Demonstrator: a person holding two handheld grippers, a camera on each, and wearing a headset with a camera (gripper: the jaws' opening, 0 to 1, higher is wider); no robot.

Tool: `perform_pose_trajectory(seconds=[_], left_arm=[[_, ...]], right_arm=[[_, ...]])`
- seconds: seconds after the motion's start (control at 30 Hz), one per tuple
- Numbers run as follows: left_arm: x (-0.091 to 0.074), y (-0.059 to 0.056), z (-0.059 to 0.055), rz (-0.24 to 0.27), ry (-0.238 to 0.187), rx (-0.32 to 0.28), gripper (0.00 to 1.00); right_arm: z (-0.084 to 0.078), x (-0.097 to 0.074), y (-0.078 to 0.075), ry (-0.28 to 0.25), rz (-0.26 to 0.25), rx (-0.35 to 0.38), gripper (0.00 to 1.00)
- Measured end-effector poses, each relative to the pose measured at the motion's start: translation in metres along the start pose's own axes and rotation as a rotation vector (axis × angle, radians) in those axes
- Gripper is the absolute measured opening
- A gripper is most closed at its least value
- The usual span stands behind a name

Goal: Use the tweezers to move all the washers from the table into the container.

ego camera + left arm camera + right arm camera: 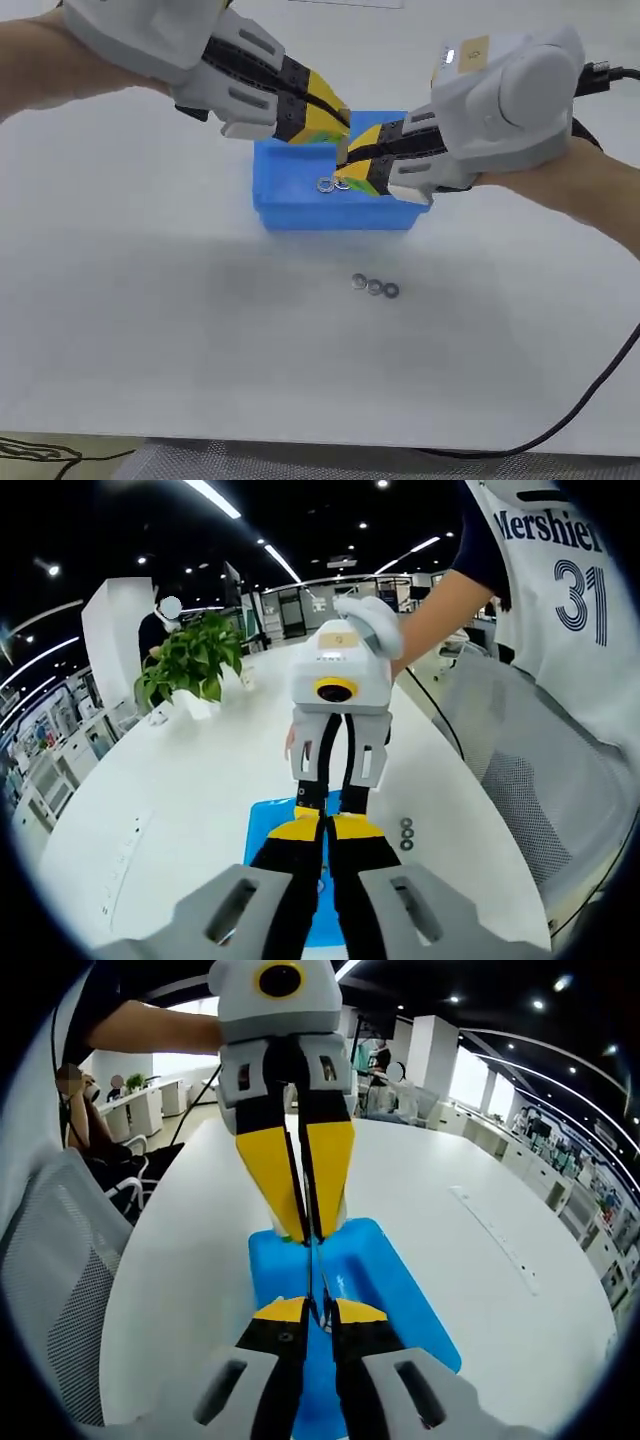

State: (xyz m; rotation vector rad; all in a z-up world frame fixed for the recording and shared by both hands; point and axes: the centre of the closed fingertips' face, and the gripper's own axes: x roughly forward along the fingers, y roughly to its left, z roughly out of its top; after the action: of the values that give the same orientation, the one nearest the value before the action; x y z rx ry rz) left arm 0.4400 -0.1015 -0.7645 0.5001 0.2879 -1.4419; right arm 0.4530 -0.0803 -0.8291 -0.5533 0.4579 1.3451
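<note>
A blue container [330, 215] sits on the white table, with two washers [332, 185] inside near its front wall. Three more washers [375, 287] lie in a row on the table in front of it, also seen as washers [406, 832] beside the container [262, 830]. My left gripper [340, 118] and right gripper [350, 165] meet tip to tip above the container. The thin metal tweezers [312, 1260] run between them. My right gripper [320, 1308] is shut on one end. The left gripper [310, 1235] appears shut on the other.
A black cable [590, 400] trails across the table at the right, toward its front edge [300, 440]. A potted plant [190, 660] stands far down the table. A mesh chair [520, 780] stands beside the table.
</note>
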Motion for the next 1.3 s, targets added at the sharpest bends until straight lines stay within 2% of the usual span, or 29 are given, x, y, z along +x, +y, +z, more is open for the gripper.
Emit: perform_pose_trajectory(seconds=[0.17, 0.33, 0.5, 0.8, 1.03, 1.3], left_arm=[[0.003, 0.006, -0.005, 0.007, 0.001, -0.017, 0.05], [0.01, 0.014, -0.017, -0.007, 0.015, -0.045, 0.05], [0.013, 0.015, -0.024, -0.016, 0.029, -0.055, 0.05], [0.012, 0.007, -0.015, -0.009, 0.029, -0.04, 0.05], [0.005, 0.007, -0.01, 0.002, 0.025, -0.022, 0.05], [-0.004, -0.005, 0.014, 0.005, 0.014, 0.021, 0.05]], right_arm=[[-0.005, 0.003, -0.003, -0.007, 0.002, 0.045, 0.1], [-0.013, 0.01, -0.001, 0.023, 0.017, 0.053, 0.1], [-0.015, 0.01, 0.0, 0.019, 0.018, 0.067, 0.1], [-0.013, 0.008, -0.001, 0.014, 0.018, 0.059, 0.11], [-0.004, 0.002, 0.002, -0.006, 0.006, 0.05, 0.12], [0.011, -0.006, 0.01, -0.036, -0.008, 0.029, 0.14]])
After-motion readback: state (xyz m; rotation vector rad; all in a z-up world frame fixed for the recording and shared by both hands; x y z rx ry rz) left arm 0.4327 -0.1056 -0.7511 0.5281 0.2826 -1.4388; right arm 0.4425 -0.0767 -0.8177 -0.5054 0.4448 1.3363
